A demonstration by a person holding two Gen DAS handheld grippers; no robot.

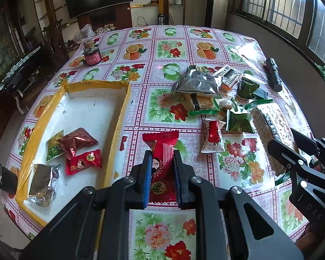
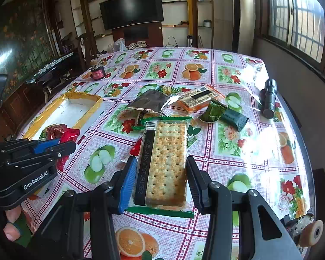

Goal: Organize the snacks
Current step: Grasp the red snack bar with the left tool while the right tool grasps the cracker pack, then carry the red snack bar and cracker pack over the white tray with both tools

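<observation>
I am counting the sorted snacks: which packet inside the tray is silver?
The silver packet at the tray's near end; the other three there are red or green.

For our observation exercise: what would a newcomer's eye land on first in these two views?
First, each gripper's catch: the left gripper clamps a red snack packet, the right gripper a cracker pack. Next, the yellow-rimmed tray at left and the loose snack pile mid-table.
</observation>
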